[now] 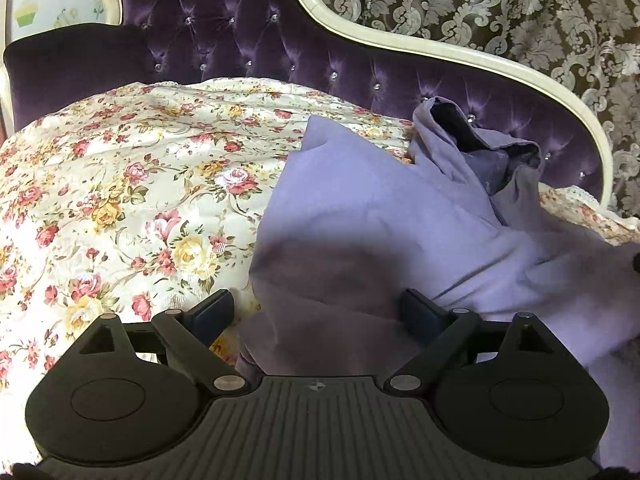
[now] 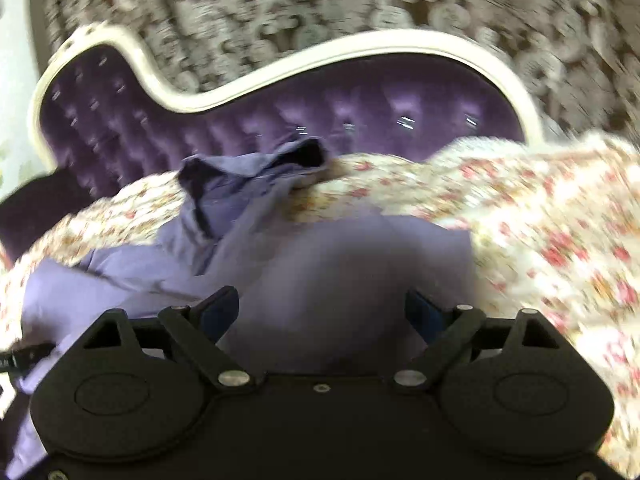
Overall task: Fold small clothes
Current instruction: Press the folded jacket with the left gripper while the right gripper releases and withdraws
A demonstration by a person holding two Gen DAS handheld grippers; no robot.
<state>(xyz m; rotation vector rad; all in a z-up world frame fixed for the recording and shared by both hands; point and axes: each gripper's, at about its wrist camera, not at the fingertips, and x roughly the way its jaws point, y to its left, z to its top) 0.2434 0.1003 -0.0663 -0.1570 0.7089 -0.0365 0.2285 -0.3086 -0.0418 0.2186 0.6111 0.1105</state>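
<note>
Hovering with jaws spread, the left gripper (image 1: 318, 308) and right gripper (image 2: 322, 306) held nothing; the lilac garment (image 1: 380, 216) lay rumpled just ahead, so a pinch risked catching several layers.

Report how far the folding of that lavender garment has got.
Done: little. The lavender garment lies spread but rumpled on the floral cover, its sleeve end bunched near the purple headboard. In hand: nothing; the left gripper and right gripper are both open above the cloth. Left: smoothing and every fold.
</note>
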